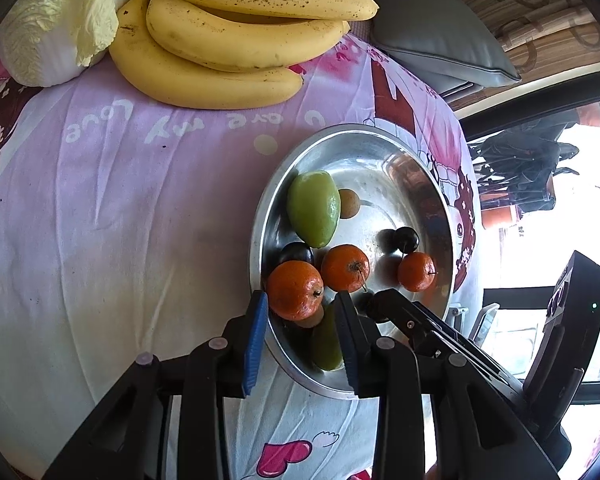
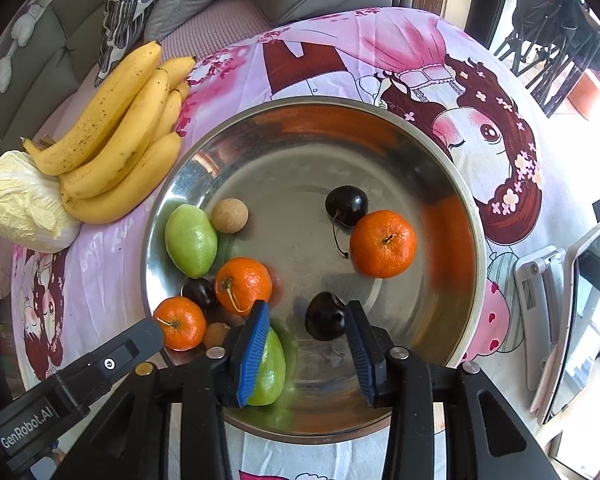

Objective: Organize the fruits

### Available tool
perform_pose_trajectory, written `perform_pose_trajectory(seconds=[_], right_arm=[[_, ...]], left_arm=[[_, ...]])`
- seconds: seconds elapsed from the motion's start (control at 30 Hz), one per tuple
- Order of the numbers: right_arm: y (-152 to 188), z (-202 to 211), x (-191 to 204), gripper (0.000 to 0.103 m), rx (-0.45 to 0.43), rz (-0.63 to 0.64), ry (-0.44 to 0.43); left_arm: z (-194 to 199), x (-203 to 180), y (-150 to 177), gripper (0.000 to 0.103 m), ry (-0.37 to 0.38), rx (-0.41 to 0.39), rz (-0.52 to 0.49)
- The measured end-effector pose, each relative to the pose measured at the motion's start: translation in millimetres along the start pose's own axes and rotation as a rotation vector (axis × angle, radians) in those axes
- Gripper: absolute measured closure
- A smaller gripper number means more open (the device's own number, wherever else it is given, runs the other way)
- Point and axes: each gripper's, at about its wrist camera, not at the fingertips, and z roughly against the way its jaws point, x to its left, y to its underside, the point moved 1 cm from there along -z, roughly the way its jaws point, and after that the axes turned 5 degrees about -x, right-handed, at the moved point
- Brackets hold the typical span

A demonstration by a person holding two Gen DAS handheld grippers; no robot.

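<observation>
Right tongs (image 2: 308, 306) released, jaws apart around dark cherry (image 2: 325, 316) resting at 6 o'clock in steel bowl (image 2: 300, 148). Best withdraw straight up; sideways drift likely rolls cherry. Green fruit (image 2: 274, 364) under left pad, tangerine (image 2: 244, 284) at 10 o'clock crowd exit. Left tongs (image 1: 300, 296) straddle bowl rim; pinching or not, cannot tell. Bananas (image 2: 120, 148), cabbage (image 2: 24, 200) outside bowl, 9–10 o'clock.

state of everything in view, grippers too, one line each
left gripper: jaws astride the near rim of the metal bowl, holding no fruit
right gripper: open, a dark cherry between its fingers, unpressed
bananas: on the cloth, outside the bowl
cabbage: on the cloth beside them
three oranges: in the bowl
</observation>
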Motion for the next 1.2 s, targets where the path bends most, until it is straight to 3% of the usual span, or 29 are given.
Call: perform_pose_trajectory(seconds=[0.23, 0.33, 0.43, 0.53, 0.7, 0.9, 1.2], right_arm=[[-2, 4, 3, 0.037, -0.021, 0.009, -0.016], [-1, 2, 9, 0.036, -0.014, 0.043, -0.012], [1, -1, 18, 0.03, -0.008, 0.08, -0.002], [3, -3, 29, 0.023, -0.006, 0.123, 0.012], [7, -3, 40, 0.016, -0.018, 0.18, 0.028], [11, 0, 41, 0.0, -0.026, 0.191, 0.04], [11, 1, 47, 0.0, -0.027, 0.195, 0.032]], left_arm=[[14, 9, -2, 0.067, -0.096, -0.052, -0.021], [19, 18, -3, 0.048, -0.15, -0.071, -0.021], [24, 30, -4, 0.045, -0.209, -0.098, -0.017], [28, 40, -4, 0.033, -0.265, -0.125, -0.023], [34, 58, -1, 0.023, -0.354, -0.171, -0.029], [44, 80, 6, 0.011, -0.39, -0.223, -0.012], [52, 94, 15, 0.009, -0.395, -0.259, 0.0]])
